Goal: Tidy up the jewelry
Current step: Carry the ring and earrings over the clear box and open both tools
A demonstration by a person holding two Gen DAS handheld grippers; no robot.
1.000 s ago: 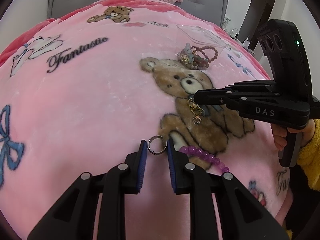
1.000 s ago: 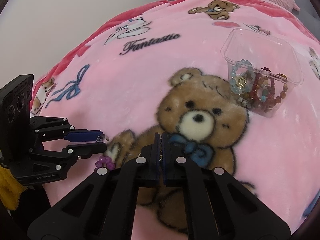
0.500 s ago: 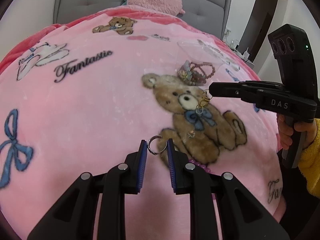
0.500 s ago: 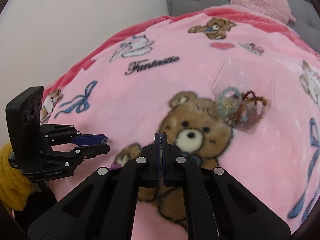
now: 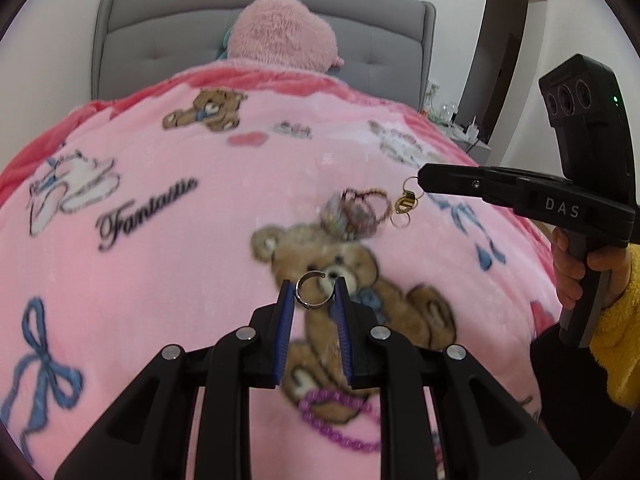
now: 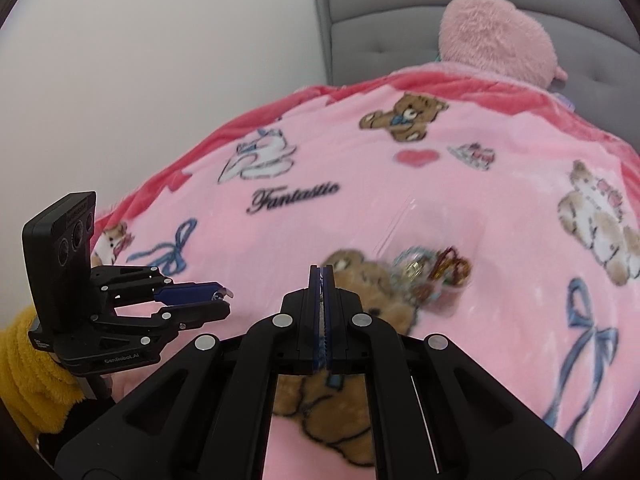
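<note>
In the left wrist view, we've got our left gripper (image 5: 313, 294) up off the blanket (image 5: 168, 248) with the jaws set narrow, pinching a silver ring (image 5: 313, 290) between the blue pads (image 5: 285, 320). The ring has a gap at its top. Using the big bear print (image 5: 360, 280) as our landmark: the ring hangs right over the bear's face. A purple bracelet (image 5: 340, 412) lies on the blanket at the bear's feet. Just past the bear's head sits a blurry box (image 5: 356, 212) with beaded bracelets inside. Our right gripper (image 5: 424, 178) comes in from the right, above and beyond the bear, jaws pressed together on a gold clasp (image 5: 406, 202) that dangles in the air just beside the box.

Right wrist view next. The right gripper (image 6: 321, 276) has its jaws fully together; the clasp itself can't be seen from here. The box (image 6: 432, 272) sits just right of the bear's (image 6: 372, 292) head, smeared by motion. The left gripper (image 6: 218, 298) floats well left of the bear, jaws narrow, with a bit of the ring (image 6: 224, 293) showing at its tips.
</note>
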